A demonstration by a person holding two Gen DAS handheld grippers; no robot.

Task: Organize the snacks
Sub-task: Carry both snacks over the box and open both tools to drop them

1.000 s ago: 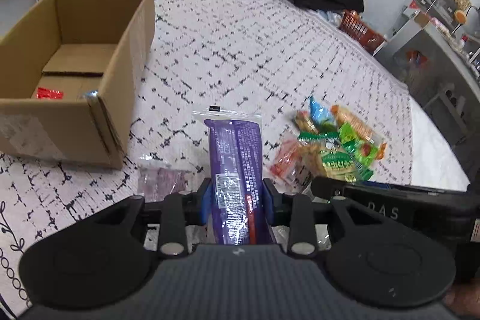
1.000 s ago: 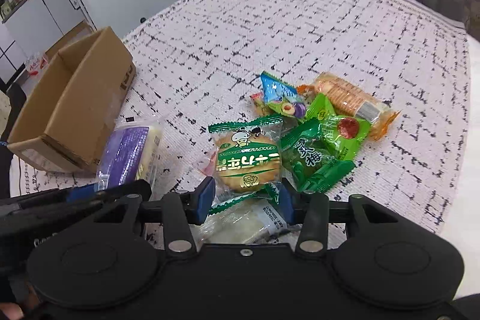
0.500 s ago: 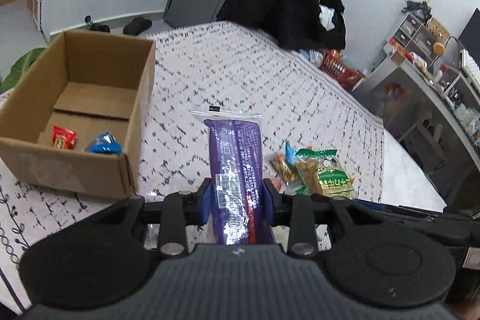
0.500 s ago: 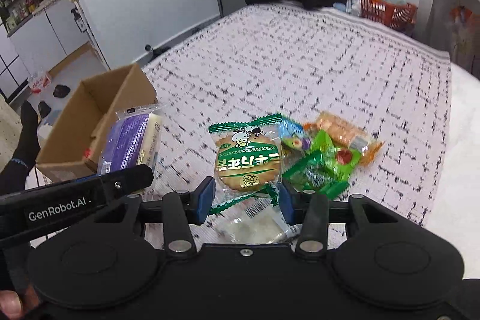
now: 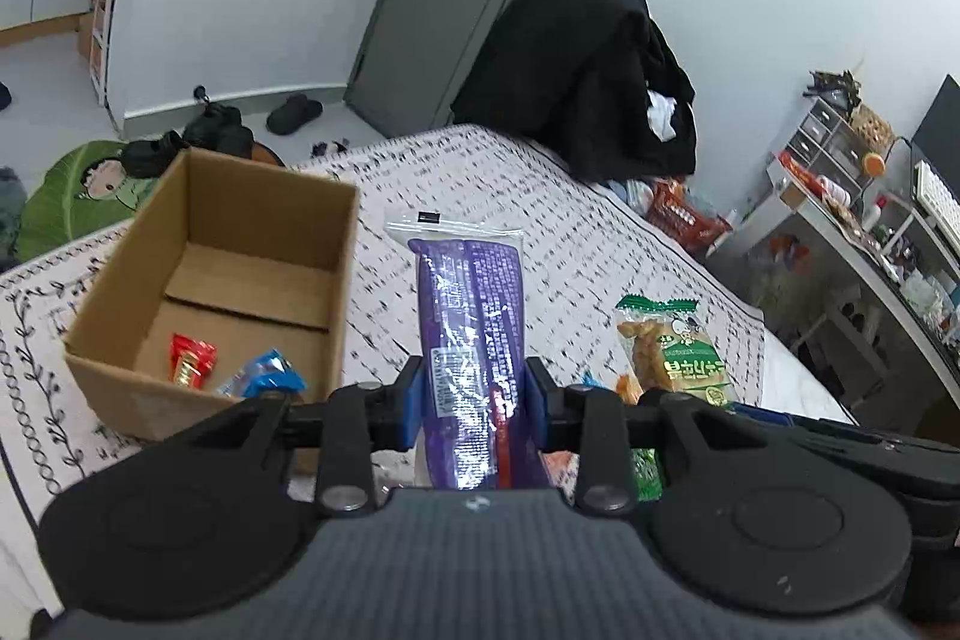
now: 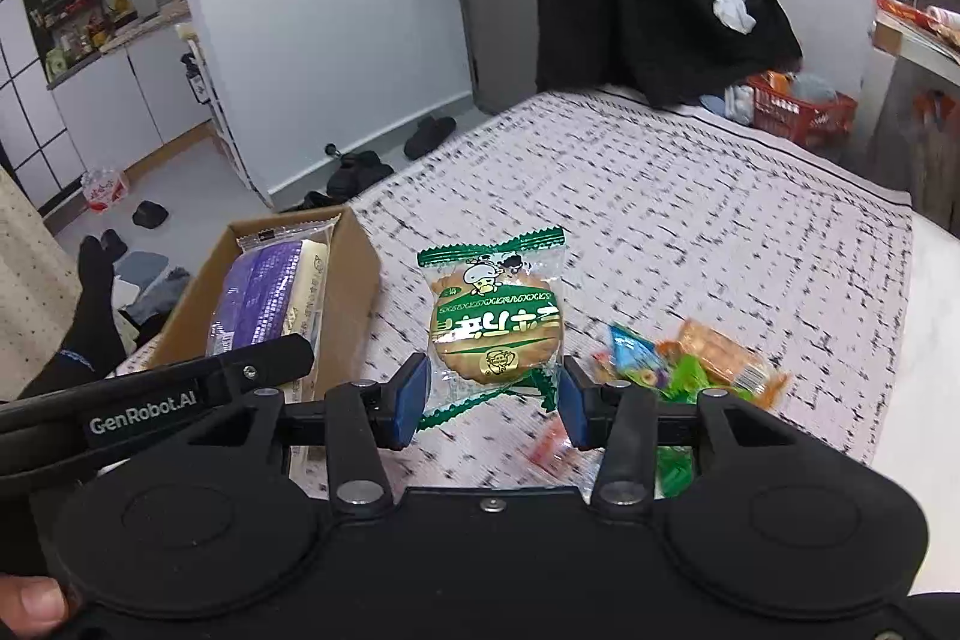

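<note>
My left gripper is shut on a long purple snack pack and holds it upright above the bed, right of the open cardboard box. The box holds a red snack and a blue snack. My right gripper is shut on a round green cookie pack, lifted above the bed. In the right wrist view the purple pack and the left gripper sit in front of the box. Several loose snacks lie on the bedspread.
The patterned bedspread covers the bed. A black coat hangs over a chair at the far end. A red basket and a cluttered desk stand at the right. Shoes lie on the floor at the left.
Both grippers have risen well above the bed with their packs. The left gripper has come closer to the box, and more of the room shows now.
</note>
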